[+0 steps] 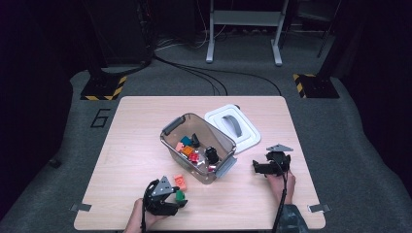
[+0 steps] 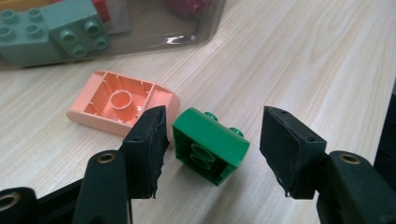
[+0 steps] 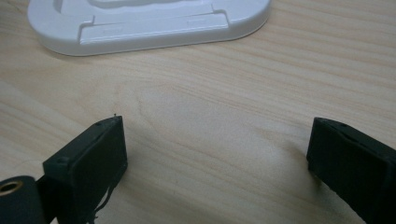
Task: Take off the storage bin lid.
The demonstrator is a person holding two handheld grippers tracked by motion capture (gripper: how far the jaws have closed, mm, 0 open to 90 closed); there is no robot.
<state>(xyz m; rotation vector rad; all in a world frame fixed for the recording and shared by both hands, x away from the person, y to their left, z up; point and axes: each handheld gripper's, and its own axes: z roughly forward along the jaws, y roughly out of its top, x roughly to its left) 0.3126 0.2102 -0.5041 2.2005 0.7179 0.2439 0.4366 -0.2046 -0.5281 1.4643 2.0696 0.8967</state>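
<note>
Wooden table [image 1: 126, 141] held one clear bin [image 1: 221, 141] and one white lid [image 1: 248, 133] at centre frame. Lower left, the left gripper [image 2: 212, 151] stood open around one green brick [image 2: 210, 144], untouched, beside one pink brick [image 2: 121, 105]; the right gripper [image 3: 217, 158] gaped empty.

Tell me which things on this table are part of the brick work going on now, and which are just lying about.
In the job:
left gripper, jaws open around the brick
green brick
pink brick
clear bin of bricks

Lying about:
white lid
right gripper, open over bare table

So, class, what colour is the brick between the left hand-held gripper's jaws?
Green brick, clearest in the left gripper view.
</note>
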